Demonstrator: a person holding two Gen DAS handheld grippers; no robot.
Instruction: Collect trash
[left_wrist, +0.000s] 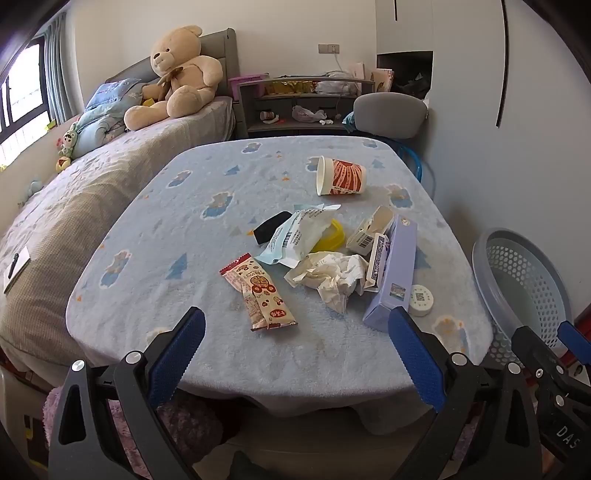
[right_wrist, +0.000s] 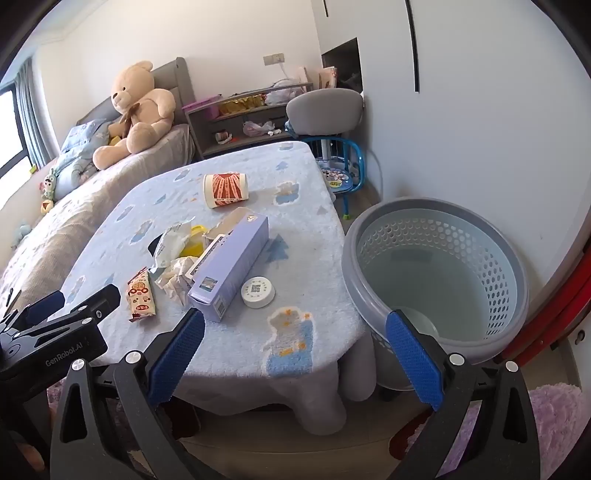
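Left gripper (left_wrist: 295, 334): nearest the lens, jaws wide apart, nothing between them, short of the table's near edge
Right gripper (right_wrist: 295, 336): jaws spread wide, empty
Trash: paper cup (left_wrist: 340, 176), snack wrapper (left_wrist: 260, 293), crumpled tissue (left_wrist: 332, 275), purple box (left_wrist: 392, 271), white lid (left_wrist: 420, 299), all on the blue table cover (left_wrist: 177, 229)
Basket (right_wrist: 436, 212): beside the table, looks empty
Progress: seemingly nothing collected yet

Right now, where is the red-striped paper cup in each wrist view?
Left wrist: paper cup lies on its side, upper centre-right, at the table's far end.
Right wrist: paper cup lies upper centre-left, beyond the trash pile.
Shared landmark: the purple box, nearer than the cup in both.
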